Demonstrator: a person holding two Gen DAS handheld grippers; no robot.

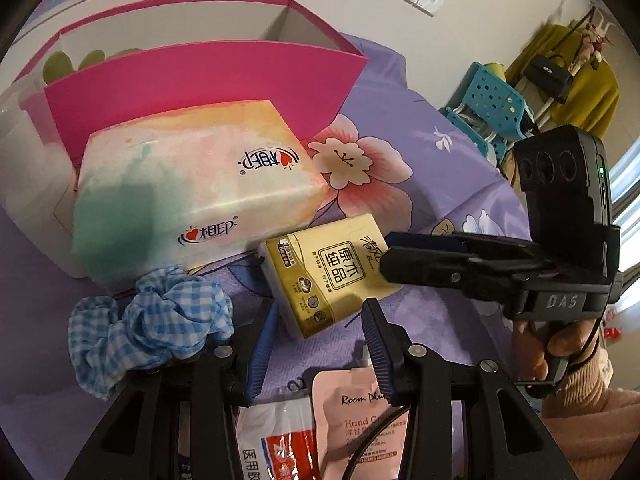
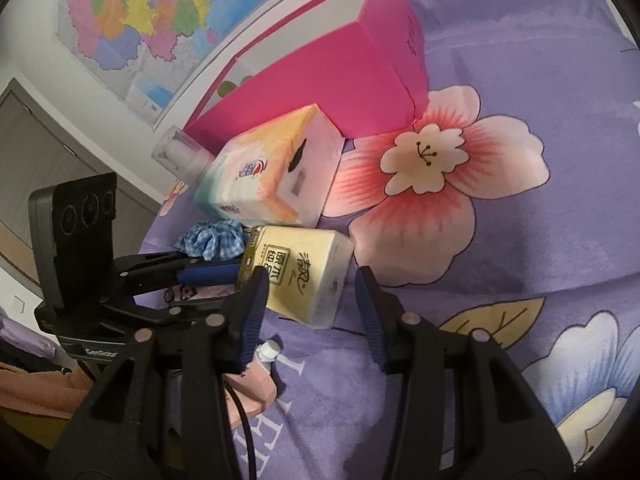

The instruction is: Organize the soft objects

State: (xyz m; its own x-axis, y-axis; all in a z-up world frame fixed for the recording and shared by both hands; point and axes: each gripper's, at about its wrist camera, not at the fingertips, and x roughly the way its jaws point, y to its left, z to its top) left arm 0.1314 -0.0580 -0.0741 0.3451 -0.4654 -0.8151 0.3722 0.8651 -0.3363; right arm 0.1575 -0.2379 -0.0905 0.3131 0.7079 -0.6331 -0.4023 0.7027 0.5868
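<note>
A yellow tissue pack (image 1: 332, 280) lies on the purple floral bedsheet (image 1: 432, 152), between the open fingers of my left gripper (image 1: 318, 320). My right gripper (image 2: 308, 300) is open too, its fingers on either side of the same pack (image 2: 304, 272); it enters the left wrist view from the right (image 1: 400, 264). A pastel tissue box (image 1: 192, 192) leans against an open pink box (image 1: 208, 84). A blue checked scrunchie (image 1: 148, 320) lies left of my left gripper. The tissue box (image 2: 272, 172) and pink box (image 2: 332, 92) also show in the right wrist view.
A pink hand cream pouch (image 1: 360, 420) and a red-and-white packet (image 1: 280, 440) lie under my left gripper. A clear bottle (image 2: 180, 156) lies behind the tissue box. A blue plastic rack (image 1: 492, 100) and hanging clothes (image 1: 576, 76) stand past the bed. A map (image 2: 160, 20) hangs on the wall.
</note>
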